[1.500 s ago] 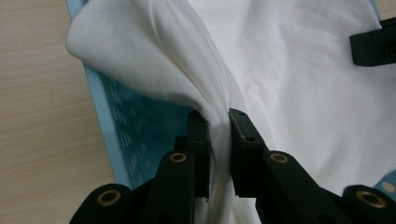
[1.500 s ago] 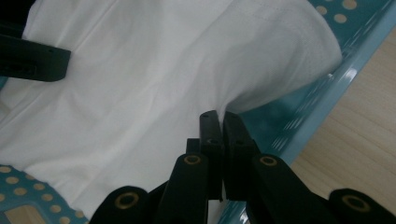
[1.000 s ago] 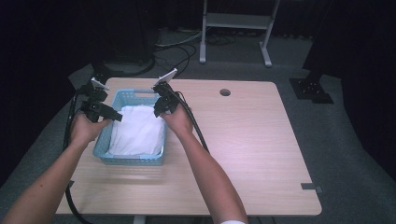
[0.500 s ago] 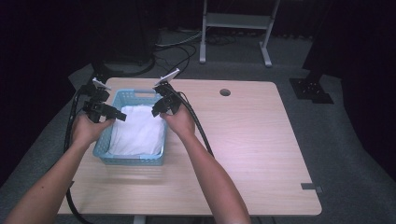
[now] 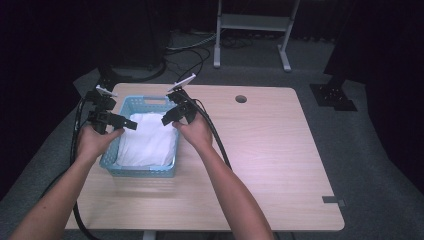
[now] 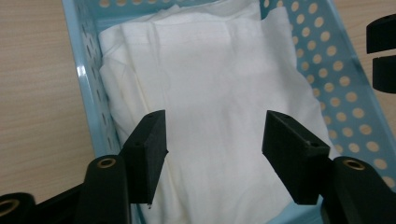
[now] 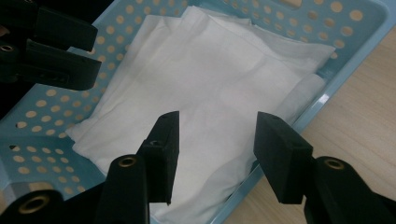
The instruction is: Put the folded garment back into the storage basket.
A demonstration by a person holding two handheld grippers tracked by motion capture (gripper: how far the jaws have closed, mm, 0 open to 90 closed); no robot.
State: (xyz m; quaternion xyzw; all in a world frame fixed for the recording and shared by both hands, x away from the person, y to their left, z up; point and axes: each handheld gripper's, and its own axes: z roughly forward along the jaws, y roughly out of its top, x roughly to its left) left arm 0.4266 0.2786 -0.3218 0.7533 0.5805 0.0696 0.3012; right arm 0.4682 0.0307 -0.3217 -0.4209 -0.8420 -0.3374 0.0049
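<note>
Cloth: a folded white cloth (image 5: 149,140) lies inside the blue basket (image 5: 141,172) on the desk (image 5: 270,150).
Left hand-held gripper (image 6: 212,135): jaws just opening, nothing between them.
Right hand-held gripper (image 7: 215,140): likewise — apart, empty.
Advice: we lift both straight up, clear of the rim.

A wooden table (image 5: 280,165) with a round hole (image 5: 241,99); a metal stand (image 5: 252,22) behind.

High view: camera above the person's side, facing forward and down over the whole desk (image 5: 260,165), from well back. Left gripper view: rides the left claw (image 6: 212,140), looking closely down into the blue basket (image 6: 86,93). Right gripper view: rides the right claw (image 7: 215,149), equally near, probably from the opposite rim. All three share the basket and its white cloth (image 5: 150,140).
</note>
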